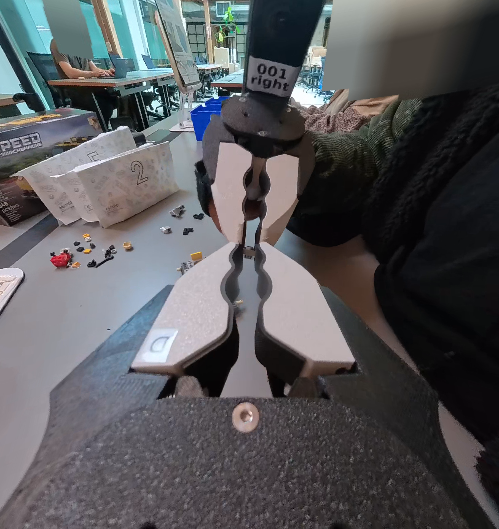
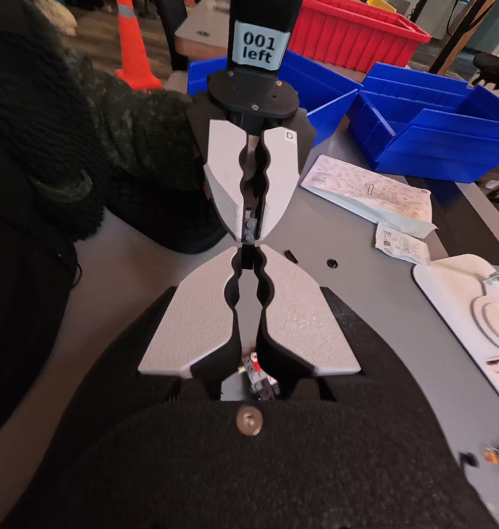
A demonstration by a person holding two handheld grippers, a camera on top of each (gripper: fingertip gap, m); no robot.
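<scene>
Tip to tip is how the two pairs of tongs stand, both raised above the tabletop (image 1: 70, 300) and nearly touching at their points. My left tongs (image 1: 248, 252) are pinched on a grey plate (image 2: 249, 226), a narrow studded strip lying lengthwise between the pads with its studs facing the right camera. My right tongs (image 2: 247, 259) are pinched on a black piece (image 2: 247, 257), held upright at the very ends of the fingers. The plate's free end meets the top of the black piece just where the two sets of fingertips face each other, though whether they are seated or only abutting I cannot tell. As I judge it, the care needed here is in alignment. Both parts are small and gripped only near the tips, so any twist of either wrist could let one pivot between the pads. I would hold the two pairs in line, squeeze evenly, and push straight along the fingers, not sideways. Loose bits (image 1: 85, 252) lie scattered on the tabletop well to the left of my left tongs, with paper bags (image 1: 128, 183) beyond them. A small build (image 2: 257, 375) sits under my right tongs near their base, and blue bins (image 2: 428, 128) stand off to their right.
</scene>
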